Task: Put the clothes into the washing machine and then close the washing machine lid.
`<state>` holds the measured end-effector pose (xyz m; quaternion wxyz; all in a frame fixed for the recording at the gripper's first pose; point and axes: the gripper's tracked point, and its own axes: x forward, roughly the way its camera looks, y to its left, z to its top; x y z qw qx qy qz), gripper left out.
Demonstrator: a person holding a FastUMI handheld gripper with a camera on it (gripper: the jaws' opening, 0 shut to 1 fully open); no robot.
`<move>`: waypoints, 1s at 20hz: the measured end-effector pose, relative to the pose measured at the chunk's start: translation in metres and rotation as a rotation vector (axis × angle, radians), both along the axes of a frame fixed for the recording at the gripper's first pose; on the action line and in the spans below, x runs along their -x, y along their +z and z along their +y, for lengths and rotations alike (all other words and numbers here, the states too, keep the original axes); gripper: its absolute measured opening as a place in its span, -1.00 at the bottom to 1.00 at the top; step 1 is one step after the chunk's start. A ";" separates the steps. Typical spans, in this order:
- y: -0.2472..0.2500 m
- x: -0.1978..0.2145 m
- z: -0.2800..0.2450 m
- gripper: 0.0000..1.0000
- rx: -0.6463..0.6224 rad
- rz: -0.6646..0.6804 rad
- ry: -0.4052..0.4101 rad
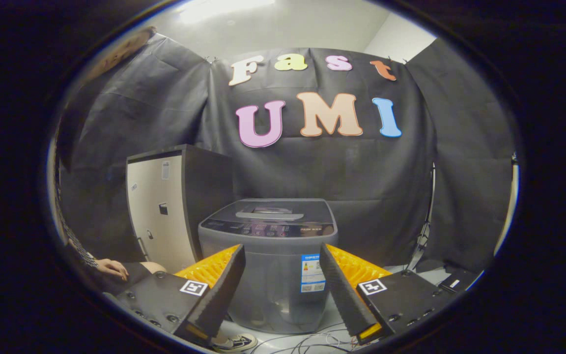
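Gripper [282,268]: both fingers spread wide apart, with nothing between them and nothing in their grasp; each finger has a dark ribbed pad on its inner face and an orange backing behind it; a square black-and-white marker sits on each finger's black base.
Washing machine [269,275]: a grey top-loading unit standing on the floor beyond the fingers, seen through the gap between them; well apart from both pads.
Lid [269,210]: lying flat and closed on top of the washing machine; a dark control strip runs along its front edge; details of the buttons are too small to tell.
Sticker [312,273]: a blue-and-white label on the machine's front wall, just beside the right finger's pad in this view.
Cabinet [161,209]: a tall unit with a pale front and dark side, standing just to the left of the machine against the black cloth wall.
Person: a hand [112,268] and a patterned sleeve near the left finger's base; a shoe [236,342] on the floor below the machine.
Cables [307,339]: thin wires lying loose on the pale floor in front of the machine.
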<state>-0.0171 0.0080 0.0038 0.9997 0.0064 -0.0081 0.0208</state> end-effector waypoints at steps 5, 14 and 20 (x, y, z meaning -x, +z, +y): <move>-0.001 0.000 0.000 0.91 0.000 0.000 0.000; 0.000 0.002 -0.005 0.91 0.000 0.001 0.000; -0.001 0.001 -0.005 0.91 0.000 0.001 0.001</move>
